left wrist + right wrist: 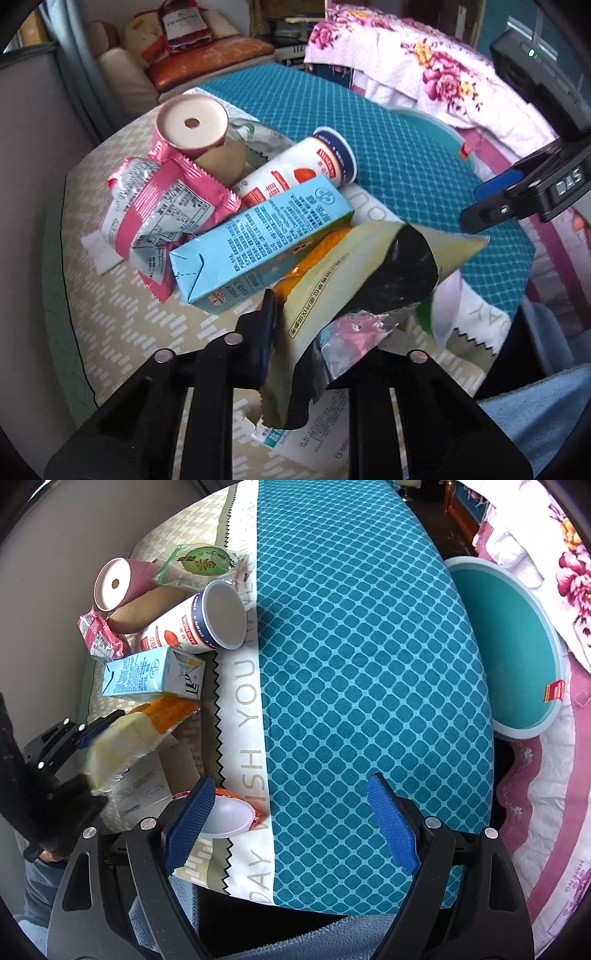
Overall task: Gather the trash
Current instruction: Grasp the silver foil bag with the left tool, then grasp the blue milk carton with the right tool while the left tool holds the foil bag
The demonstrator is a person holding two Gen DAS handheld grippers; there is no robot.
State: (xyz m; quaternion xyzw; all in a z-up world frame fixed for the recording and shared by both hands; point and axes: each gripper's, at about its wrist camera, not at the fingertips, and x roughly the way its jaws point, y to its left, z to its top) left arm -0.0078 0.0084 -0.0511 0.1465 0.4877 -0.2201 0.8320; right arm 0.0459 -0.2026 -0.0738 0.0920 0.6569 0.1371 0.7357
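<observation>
My left gripper (295, 332) is shut on an open cream and black snack bag (354, 280), held above the table; it also shows in the right wrist view (122, 738). Beyond it lie a blue drink carton (258, 243), a white and red paper cup (295, 166) on its side, a pink wrapper (162, 206) and a pink cup (192, 125). My right gripper (291, 823) is open and empty over the teal cloth (369, 664). A teal basin (513, 646) sits at the right, off the table.
An orange wrapper (173, 709), a green-label packet (199, 565), a small white cup (229, 819) and a paper slip (140, 790) lie on the table's left part. Flowered bedding (554, 572) lies beyond the basin. A wall bounds the left side.
</observation>
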